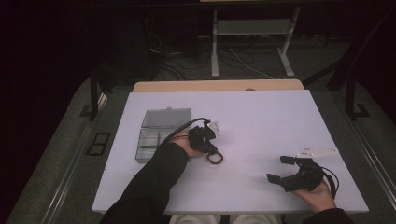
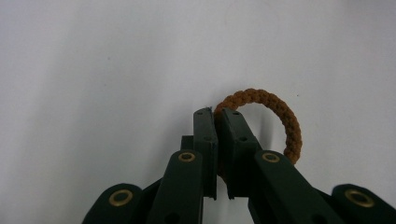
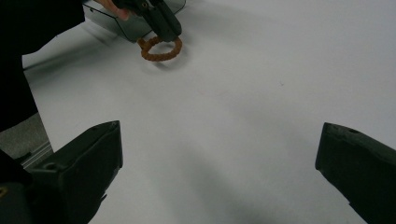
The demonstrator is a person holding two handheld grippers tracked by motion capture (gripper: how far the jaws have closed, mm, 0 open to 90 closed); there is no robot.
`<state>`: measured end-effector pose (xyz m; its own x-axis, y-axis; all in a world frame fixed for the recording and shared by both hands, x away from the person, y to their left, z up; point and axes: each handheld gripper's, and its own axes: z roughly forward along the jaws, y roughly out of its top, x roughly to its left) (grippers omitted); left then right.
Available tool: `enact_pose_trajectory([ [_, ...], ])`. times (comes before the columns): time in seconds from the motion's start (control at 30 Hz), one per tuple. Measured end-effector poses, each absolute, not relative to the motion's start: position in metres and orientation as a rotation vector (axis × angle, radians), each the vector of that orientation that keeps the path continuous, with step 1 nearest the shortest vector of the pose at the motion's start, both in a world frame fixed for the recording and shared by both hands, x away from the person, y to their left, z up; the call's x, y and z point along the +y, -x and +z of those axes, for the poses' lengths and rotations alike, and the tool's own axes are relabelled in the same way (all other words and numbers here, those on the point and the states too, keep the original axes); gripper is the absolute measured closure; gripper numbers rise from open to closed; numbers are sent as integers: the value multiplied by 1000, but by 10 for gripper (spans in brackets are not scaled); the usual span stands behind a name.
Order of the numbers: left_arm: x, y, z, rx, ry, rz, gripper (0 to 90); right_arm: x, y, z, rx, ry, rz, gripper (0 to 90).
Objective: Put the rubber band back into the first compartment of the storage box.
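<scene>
A: Left gripper view first: what does the left tool (image 2: pixel 217 116) hold?

B: One brown braided ring (image 2: pixel 280 109), cord-like and knobbly, its jaws pinched tight on the ring's near arc. The loop bulges toward 2 o'clock from the tips.

A: And from the high view?

B: The ring (image 1: pixel 215 158) sits near the middle of the white bench (image 1: pixel 261 116), at 5 o'clock from the left hand (image 1: pixel 189 144). One clear compartment box (image 1: pixel 156 135) lies at 9 o'clock from it, lid open.

A: The right tool (image 1: pixel 280 170)?

B: Spread wide, holding nothing, at the bench's 5 o'clock corner.
</scene>
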<state>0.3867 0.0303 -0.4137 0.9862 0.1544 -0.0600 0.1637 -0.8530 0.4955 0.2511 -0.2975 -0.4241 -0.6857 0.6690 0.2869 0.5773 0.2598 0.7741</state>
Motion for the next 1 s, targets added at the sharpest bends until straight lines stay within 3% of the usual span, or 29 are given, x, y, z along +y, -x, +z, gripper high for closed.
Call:
enact_pose_trajectory([
  [1.0,72,-388,-355,354,-2428,28,840,-298,-251,-424,2415,-1204,1410,0],
])
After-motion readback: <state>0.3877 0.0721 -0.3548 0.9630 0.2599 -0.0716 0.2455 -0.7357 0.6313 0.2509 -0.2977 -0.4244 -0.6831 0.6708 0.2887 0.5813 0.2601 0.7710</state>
